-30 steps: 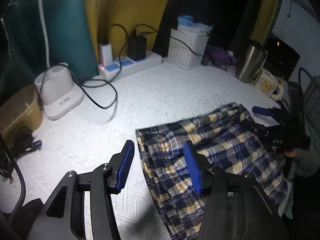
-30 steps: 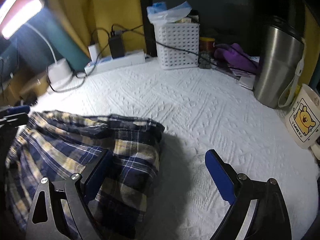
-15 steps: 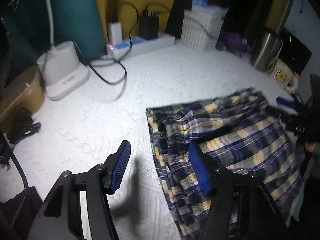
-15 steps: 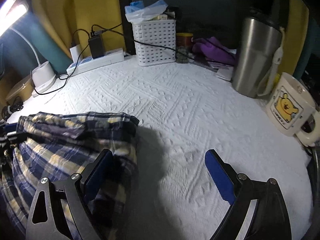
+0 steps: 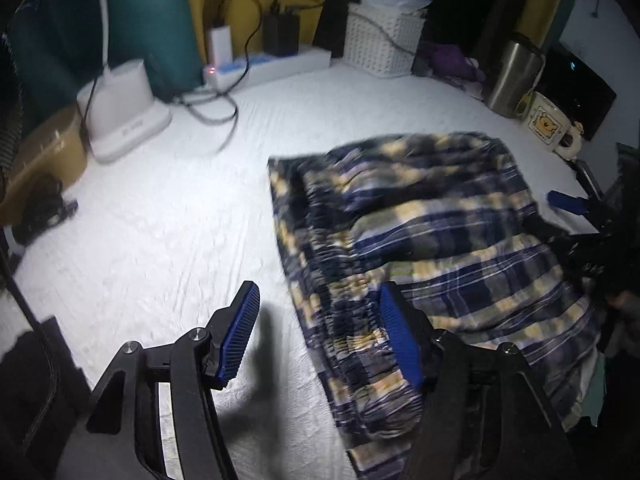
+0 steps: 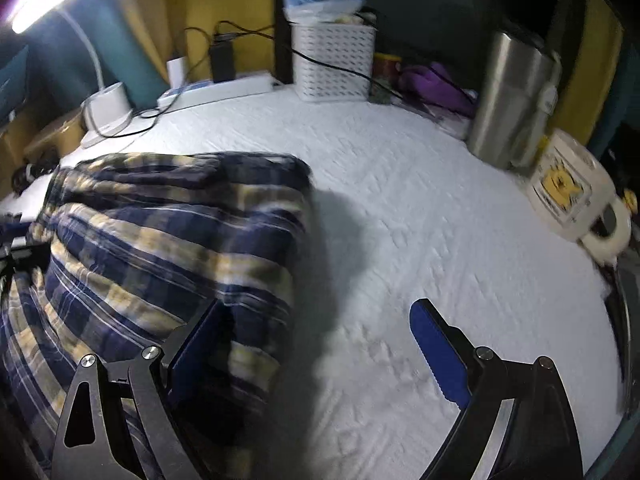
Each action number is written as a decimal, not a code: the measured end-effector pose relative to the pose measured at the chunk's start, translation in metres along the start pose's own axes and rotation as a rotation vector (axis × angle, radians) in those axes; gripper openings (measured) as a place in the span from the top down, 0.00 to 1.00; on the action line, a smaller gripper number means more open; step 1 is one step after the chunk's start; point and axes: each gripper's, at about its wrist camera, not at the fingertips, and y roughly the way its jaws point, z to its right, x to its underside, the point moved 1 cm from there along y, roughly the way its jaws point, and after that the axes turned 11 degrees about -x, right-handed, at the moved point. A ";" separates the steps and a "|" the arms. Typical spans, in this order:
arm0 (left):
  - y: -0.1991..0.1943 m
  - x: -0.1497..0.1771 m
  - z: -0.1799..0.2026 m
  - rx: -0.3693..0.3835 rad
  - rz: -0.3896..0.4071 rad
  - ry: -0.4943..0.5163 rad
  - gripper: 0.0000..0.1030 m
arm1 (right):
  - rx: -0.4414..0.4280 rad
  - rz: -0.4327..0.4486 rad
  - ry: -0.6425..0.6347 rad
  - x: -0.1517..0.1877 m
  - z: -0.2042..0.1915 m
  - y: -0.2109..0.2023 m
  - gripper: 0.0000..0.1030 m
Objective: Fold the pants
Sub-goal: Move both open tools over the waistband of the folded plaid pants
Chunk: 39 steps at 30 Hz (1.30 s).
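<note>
Since a second ago your left tool (image 5: 320, 336) has dropped closer to the plaid pants (image 5: 420, 240), and its jaws have just been opening, so they now sit spread with nothing pinched. From the left wrist view, 1 blue pad hangs over the bare white table (image 5: 160, 220) and the other sits over the gathered waistband edge of the pants, though you can't tell from this view if it actually touches the cloth. The pants lie in a bunched, partly folded heap on the right half of the table. Along the back edge you've got a white lamp base (image 5: 124, 108), a power strip (image 5: 272, 66) with chargers plugged in, a white basket (image 5: 382, 42), a steel tumbler (image 5: 514, 74) and a bear mug (image 5: 550, 126). Your right tool (image 5: 568, 204) peeks in at the far right edge of the pants, kinda dark there.

Over on the right wrist view, the right tool (image 6: 320, 344) is spread wide too. Its left pad is tucked against the folded edge of the pants (image 6: 160, 232), half buried in the cloth, while the other pad hovers over the bare table (image 6: 420, 220), so it's not clamped on anything. The pants fill the left side of the frame, the fold edge running down toward the tool. Basket (image 6: 332, 62), tumbler (image 6: 512, 100) and mug (image 6: 568, 196) line the back and right side, well apart from the pants.
</note>
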 end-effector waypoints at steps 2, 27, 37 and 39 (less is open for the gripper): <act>-0.002 0.002 -0.003 0.001 0.007 -0.010 0.38 | 0.042 0.005 0.000 0.003 0.004 -0.006 0.09; -0.021 0.035 0.013 0.034 -0.023 0.006 0.34 | -0.002 -0.031 -0.070 0.077 -0.015 -0.053 0.09; -0.037 0.009 0.004 0.018 0.031 -0.006 0.34 | -0.020 0.010 -0.019 0.062 0.006 -0.070 0.08; -0.035 0.000 0.002 0.011 0.038 -0.012 0.34 | -0.034 0.024 -0.014 0.056 0.008 -0.070 0.08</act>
